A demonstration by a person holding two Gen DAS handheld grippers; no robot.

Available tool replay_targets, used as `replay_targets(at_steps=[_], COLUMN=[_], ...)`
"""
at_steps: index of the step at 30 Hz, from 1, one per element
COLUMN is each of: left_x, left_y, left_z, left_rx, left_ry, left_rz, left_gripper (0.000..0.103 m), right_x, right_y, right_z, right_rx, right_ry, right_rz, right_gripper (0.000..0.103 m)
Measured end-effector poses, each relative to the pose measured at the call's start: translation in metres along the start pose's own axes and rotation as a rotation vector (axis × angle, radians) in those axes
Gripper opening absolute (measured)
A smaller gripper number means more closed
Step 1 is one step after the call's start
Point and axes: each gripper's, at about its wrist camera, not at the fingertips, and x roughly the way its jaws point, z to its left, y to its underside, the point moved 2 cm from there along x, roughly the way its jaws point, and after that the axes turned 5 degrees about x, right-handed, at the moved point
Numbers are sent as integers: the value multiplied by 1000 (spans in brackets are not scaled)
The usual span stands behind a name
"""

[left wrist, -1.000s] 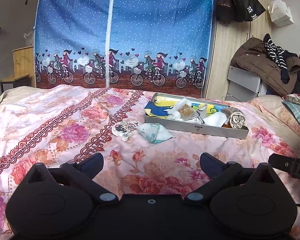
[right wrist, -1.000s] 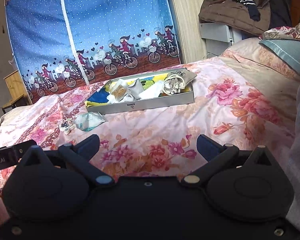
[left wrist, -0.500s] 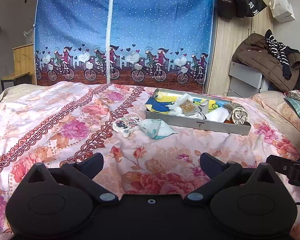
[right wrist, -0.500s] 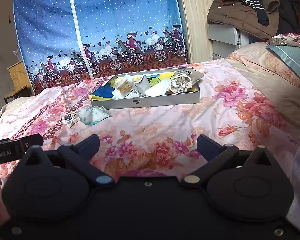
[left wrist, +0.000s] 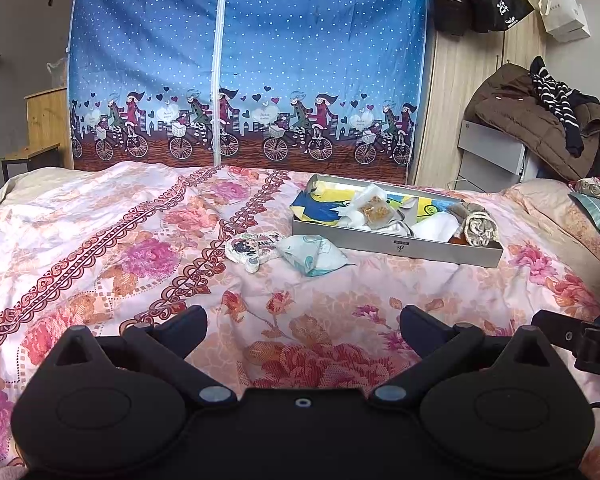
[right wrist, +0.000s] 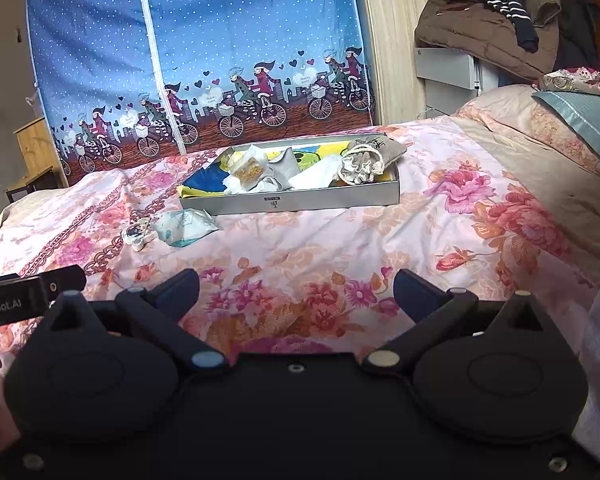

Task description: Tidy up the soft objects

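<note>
From the left tool [left wrist: 303,322], the pale blue-green pouch [left wrist: 313,255] is lying on the bed [left wrist: 100,240] at about 12 o'clock, well apart from the fingertips, with the small cartoon-printed pouch [left wrist: 250,249] touching it on the 9 o'clock side. The grey tray [left wrist: 396,246] is sitting just beyond them toward 1 o'clock. From the right tool [right wrist: 296,292], the same two pouches [right wrist: 186,227] [right wrist: 138,235] are lying toward 11 o'clock and the tray [right wrist: 292,203] near 12 o'clock, all well apart from it.

Both tools are standing wide apart, holding nothing, and hovering over the floral bedspread.

The blue-green pouch is looking plump and crumpled, with a printed pattern. The cartoon pouch is looking flatter, white-edged. The tray is holding a blue-and-yellow cloth [left wrist: 320,208], a clear packet with orange-brown contents [left wrist: 374,211], a white folded piece [left wrist: 436,226] and a beige drawstring bag [left wrist: 478,230] at its right end.
</note>
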Motion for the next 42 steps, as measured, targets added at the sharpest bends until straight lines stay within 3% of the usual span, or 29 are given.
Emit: replay_targets(at_steps=[42], left_x=[3], left_y=[3], left_z=[-1], left_rx=[9], left_ry=[-3], left_rz=[24], left_gripper=[102], right_x=[0], right_y=[3], right_z=[0], right_rx=[21], right_ry=[-8], right_rz=[16], right_gripper=[103])
